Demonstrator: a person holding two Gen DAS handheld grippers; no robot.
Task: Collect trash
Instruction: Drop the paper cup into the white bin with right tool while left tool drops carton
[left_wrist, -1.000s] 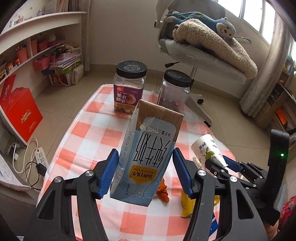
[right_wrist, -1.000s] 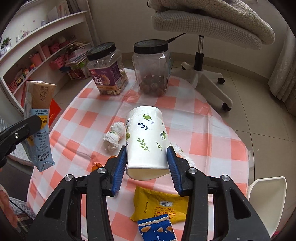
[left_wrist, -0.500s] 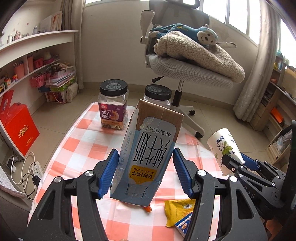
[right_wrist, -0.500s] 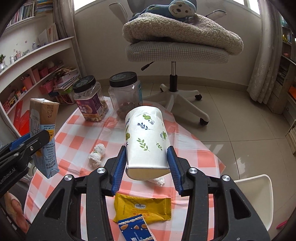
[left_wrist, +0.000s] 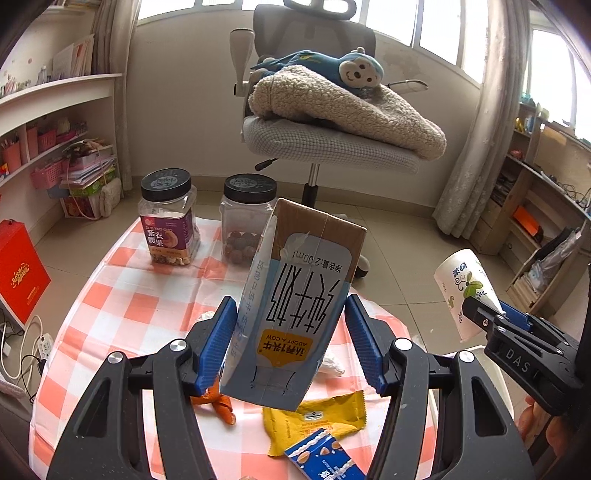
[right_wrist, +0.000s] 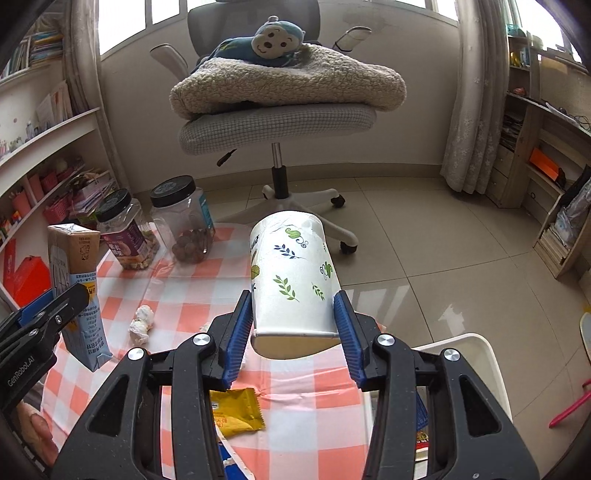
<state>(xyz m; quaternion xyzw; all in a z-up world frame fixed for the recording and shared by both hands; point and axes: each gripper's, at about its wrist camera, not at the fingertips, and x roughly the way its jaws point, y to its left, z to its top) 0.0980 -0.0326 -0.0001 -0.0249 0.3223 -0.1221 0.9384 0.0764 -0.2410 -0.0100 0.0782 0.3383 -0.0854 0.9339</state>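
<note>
My left gripper (left_wrist: 290, 345) is shut on a blue and brown milk carton (left_wrist: 295, 306), held upside down above the checked table (left_wrist: 122, 295). The carton also shows in the right wrist view (right_wrist: 79, 295). My right gripper (right_wrist: 293, 328) is shut on a white paper cup with leaf prints (right_wrist: 293, 284), held on its side above the table's right edge; the cup also shows in the left wrist view (left_wrist: 463, 291). On the table lie a yellow wrapper (left_wrist: 317, 417), a blue snack packet (left_wrist: 321, 458), orange peel (left_wrist: 219, 402) and a crumpled tissue (right_wrist: 142, 323).
Two black-lidded jars stand at the table's far side, one with nuts (left_wrist: 168, 218), one with round fruits (left_wrist: 247, 218). A white bin (right_wrist: 476, 365) stands by the table's right edge. An office chair with a blanket and plush monkey (left_wrist: 332, 122) stands behind. Shelves line the left wall.
Both grippers have lifted and tilted up with the carton and cup still held. The table now sits lower in view, and the white bin has come into the right wrist view.
</note>
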